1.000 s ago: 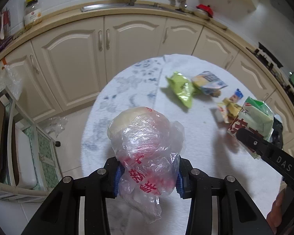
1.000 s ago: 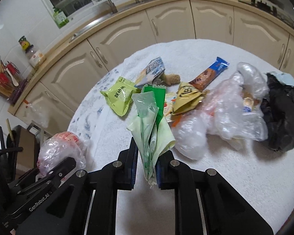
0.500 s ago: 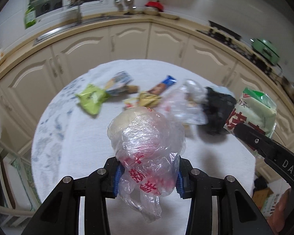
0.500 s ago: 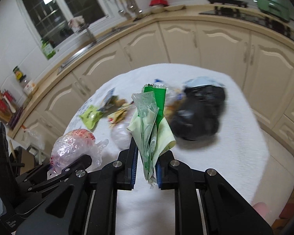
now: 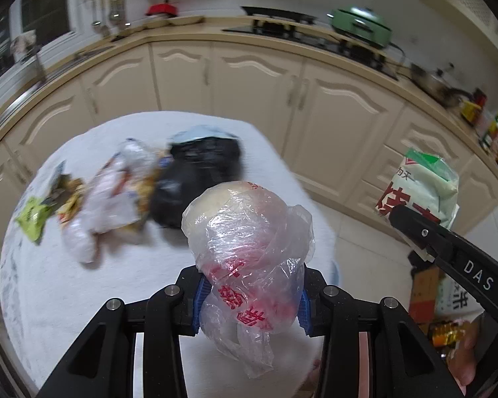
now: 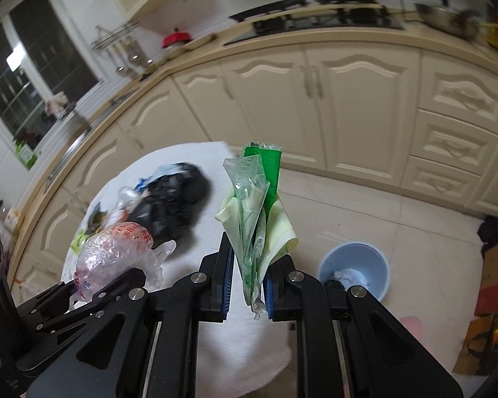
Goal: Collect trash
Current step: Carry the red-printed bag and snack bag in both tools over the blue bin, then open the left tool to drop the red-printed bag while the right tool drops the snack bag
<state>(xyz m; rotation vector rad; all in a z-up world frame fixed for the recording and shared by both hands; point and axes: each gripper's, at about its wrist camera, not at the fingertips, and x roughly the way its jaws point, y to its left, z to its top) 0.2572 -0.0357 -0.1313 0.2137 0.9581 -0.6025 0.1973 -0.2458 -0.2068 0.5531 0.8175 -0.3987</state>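
My left gripper (image 5: 250,293) is shut on a crumpled clear plastic bag with red print (image 5: 249,248), held above the white round table (image 5: 49,282). It also shows in the right wrist view (image 6: 116,252). My right gripper (image 6: 247,285) is shut on a green and pale yellow wrapper (image 6: 257,212), seen in the left wrist view (image 5: 421,185) too. A blue trash bin (image 6: 353,270) stands on the floor right of the table, with some trash inside.
On the table lie a black bag (image 5: 199,179), clear plastic bags (image 5: 106,195) and snack wrappers (image 5: 33,217). Cream cabinets (image 6: 315,106) run along the back. Cardboard boxes (image 6: 491,282) stand on the floor at the right.
Both grippers have swung to the right with their loads still held. The table's trash has slid left in both views, and the blue bin has come into the right wrist view.
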